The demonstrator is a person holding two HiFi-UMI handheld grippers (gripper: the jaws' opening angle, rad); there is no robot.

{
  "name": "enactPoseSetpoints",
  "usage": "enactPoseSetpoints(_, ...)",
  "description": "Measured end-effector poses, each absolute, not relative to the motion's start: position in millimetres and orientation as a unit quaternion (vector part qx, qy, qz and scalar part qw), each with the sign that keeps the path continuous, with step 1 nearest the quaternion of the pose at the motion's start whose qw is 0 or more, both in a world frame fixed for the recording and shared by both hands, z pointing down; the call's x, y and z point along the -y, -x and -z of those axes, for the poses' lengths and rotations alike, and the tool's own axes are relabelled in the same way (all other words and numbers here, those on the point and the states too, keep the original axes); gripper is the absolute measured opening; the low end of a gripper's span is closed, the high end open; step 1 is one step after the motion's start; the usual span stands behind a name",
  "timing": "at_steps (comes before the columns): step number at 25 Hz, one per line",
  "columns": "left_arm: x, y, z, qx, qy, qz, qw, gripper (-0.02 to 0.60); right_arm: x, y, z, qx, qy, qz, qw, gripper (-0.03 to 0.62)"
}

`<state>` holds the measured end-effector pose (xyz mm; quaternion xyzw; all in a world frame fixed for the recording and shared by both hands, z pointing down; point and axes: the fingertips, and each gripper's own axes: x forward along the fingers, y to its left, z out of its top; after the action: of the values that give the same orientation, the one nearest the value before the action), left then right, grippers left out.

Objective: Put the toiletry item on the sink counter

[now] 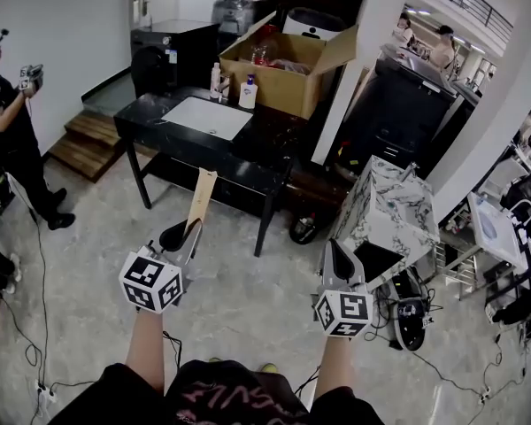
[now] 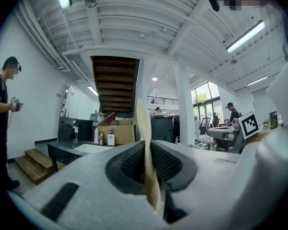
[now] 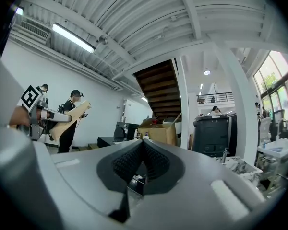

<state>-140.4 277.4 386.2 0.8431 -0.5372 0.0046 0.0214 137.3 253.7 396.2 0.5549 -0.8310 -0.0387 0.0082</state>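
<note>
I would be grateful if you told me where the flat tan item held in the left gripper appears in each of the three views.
Head view: the flat tan item stands left of centre, rising from the left gripper toward the sink counter.
Left gripper view: the item stands edge-on at centre, clamped between the jaws.
Right gripper view: the item slants at far left.
Shared landmark: the open cardboard box on the counter.

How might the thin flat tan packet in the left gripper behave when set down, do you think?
Probably light and fairly stiff: the tan packet juts straight from the left gripper without drooping. Edge-on it looks very thin, so it would likely fall flat rather than stand on the black sink counter.
</note>
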Motion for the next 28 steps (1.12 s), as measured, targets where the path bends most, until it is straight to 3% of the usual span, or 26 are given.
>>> enactPoseSetpoints(14,-257.1,164.0,-387.0,0.527,-0.85,-0.001,0.013,0.032,-246.3,-121.1,-398.8,0.819,-0.573,0.037,0.01,0.012)
enactPoseSetpoints(28,-178.7,156.0,-398.7,0.529,-0.848,-0.016,0.016,0.032,-162.0,-132.7,-413.4,0.818,-0.575,0.027,0.009,0.012)
